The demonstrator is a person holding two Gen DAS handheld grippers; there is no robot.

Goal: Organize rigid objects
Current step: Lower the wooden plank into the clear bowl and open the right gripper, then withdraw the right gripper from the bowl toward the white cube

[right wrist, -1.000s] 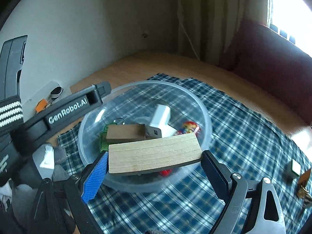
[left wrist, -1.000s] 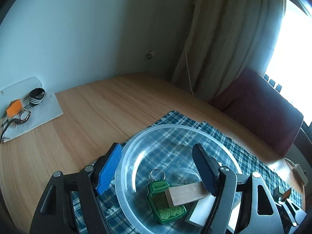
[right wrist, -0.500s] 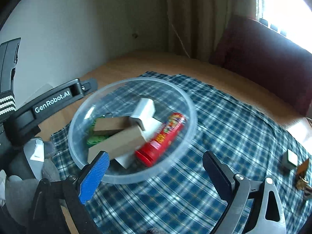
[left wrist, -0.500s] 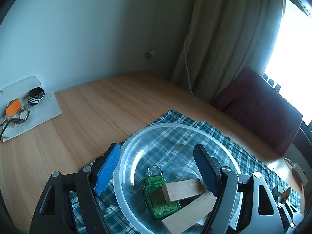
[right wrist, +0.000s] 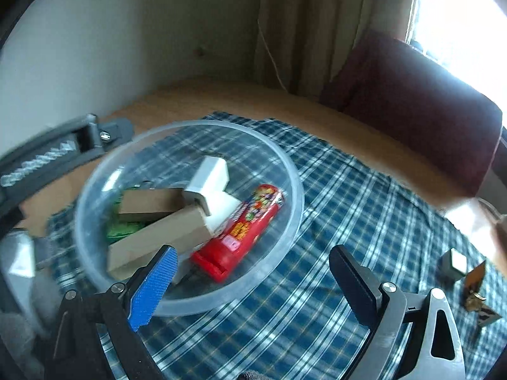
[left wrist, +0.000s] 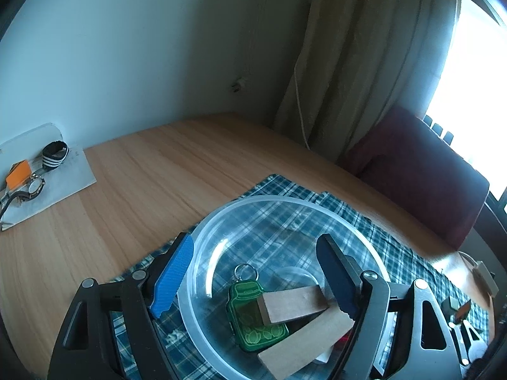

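Most of the sorting looks done: a clear bowl (right wrist: pixel 190 215) on the checked cloth (right wrist: pixel 364 221) already holds two wooden blocks (right wrist: pixel 158 240), a white charger (right wrist: pixel 209 180), a red tube (right wrist: pixel 244 228) and a green keychain (left wrist: pixel 253 319). The right gripper (right wrist: pixel 253 281) hangs wide open and empty, the bowl just ahead and to its left. The left gripper (left wrist: pixel 256 272), also wide open and holding nothing, straddles the bowl's near rim. At least two small items (right wrist: pixel 456 264) lie loose on the cloth, off to the right gripper's right. Only the right view shows the tube and charger clearly; only the left shows a mat (left wrist: pixel 47 186) with a watch (left wrist: pixel 33 186), far left on the tabletop (left wrist: pixel 158 171).
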